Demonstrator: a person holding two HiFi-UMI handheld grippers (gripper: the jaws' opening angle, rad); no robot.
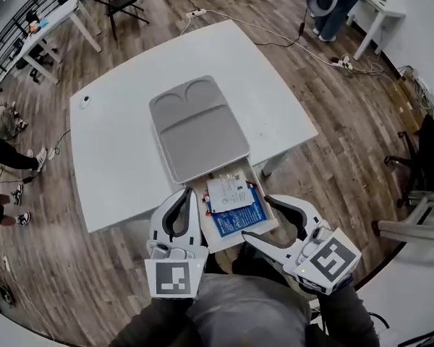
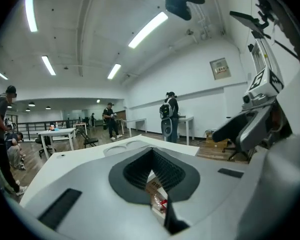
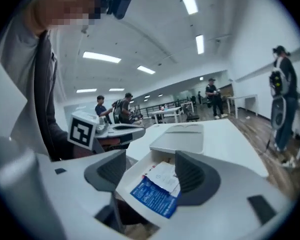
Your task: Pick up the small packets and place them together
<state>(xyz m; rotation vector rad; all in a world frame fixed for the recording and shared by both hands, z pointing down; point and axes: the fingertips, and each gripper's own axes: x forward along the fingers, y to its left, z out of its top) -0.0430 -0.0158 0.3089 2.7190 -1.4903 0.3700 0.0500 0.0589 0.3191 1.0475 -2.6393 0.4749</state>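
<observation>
The left gripper [image 1: 189,194], jaws together and empty, sits just beside the shallow white box [image 1: 239,238] holding the blue-and-white flat packets [image 1: 235,208], the right gripper [image 1: 259,219] with jaws apart at its other side; picking looks unstarted, so next reach in for one.

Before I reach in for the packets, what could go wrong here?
1. The white box juts past the table's near edge, so pushing down in it might tip it.
2. The white packet lies over the blue packet, so a pinch may catch both or slide them.
3. The left gripper has its jaws together; open it first.
</observation>
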